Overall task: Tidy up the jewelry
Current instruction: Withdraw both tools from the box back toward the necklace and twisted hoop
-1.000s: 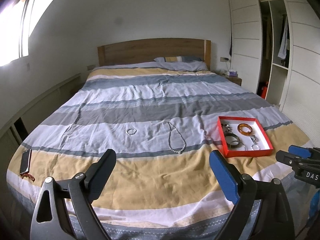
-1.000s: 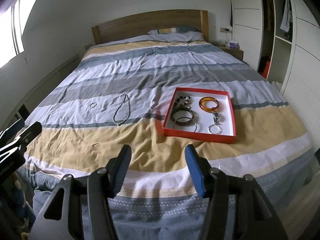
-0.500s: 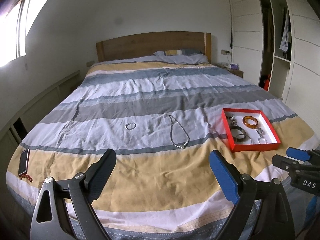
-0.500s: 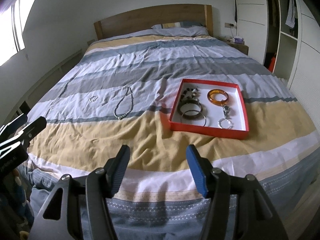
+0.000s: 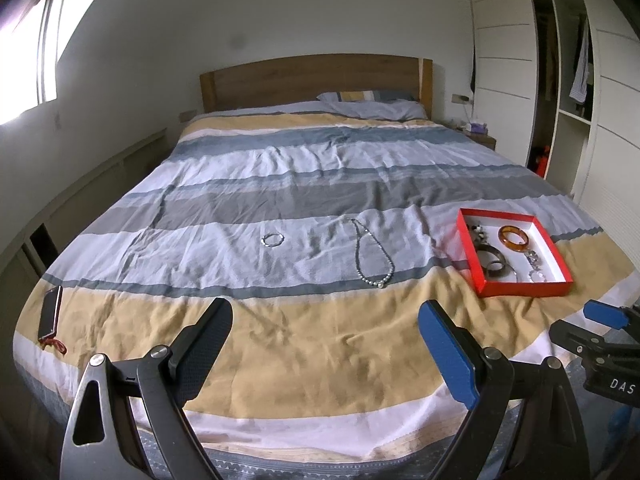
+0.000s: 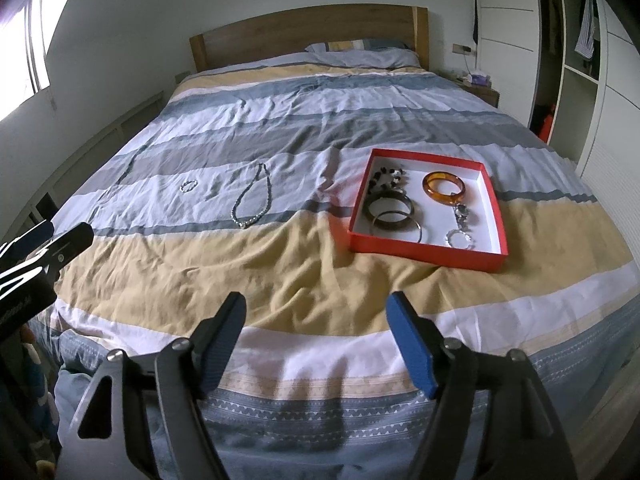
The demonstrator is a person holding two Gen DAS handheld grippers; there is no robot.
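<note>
A red tray (image 5: 524,290) (image 6: 424,253) lies on the striped bed, holding an amber bangle (image 6: 444,187), dark bangles (image 6: 390,207), black beads and silver pieces. A pearl necklace (image 5: 374,254) (image 6: 252,204) and a small silver bracelet (image 5: 273,239) (image 6: 189,186) lie loose on the bedding to the tray's left. My left gripper (image 5: 326,332) is open and empty over the bed's foot, short of the necklace. My right gripper (image 6: 316,330) is open and empty, short of the tray.
A phone (image 5: 50,312) with a red strap lies at the bed's left edge. A wooden headboard (image 5: 316,76) and pillow stand at the far end. A nightstand (image 5: 478,136) and white wardrobe (image 5: 560,80) are to the right.
Both grippers have risen and moved in over the bed, so the jewelry and tray look closer. Neither jaw opening has changed.
</note>
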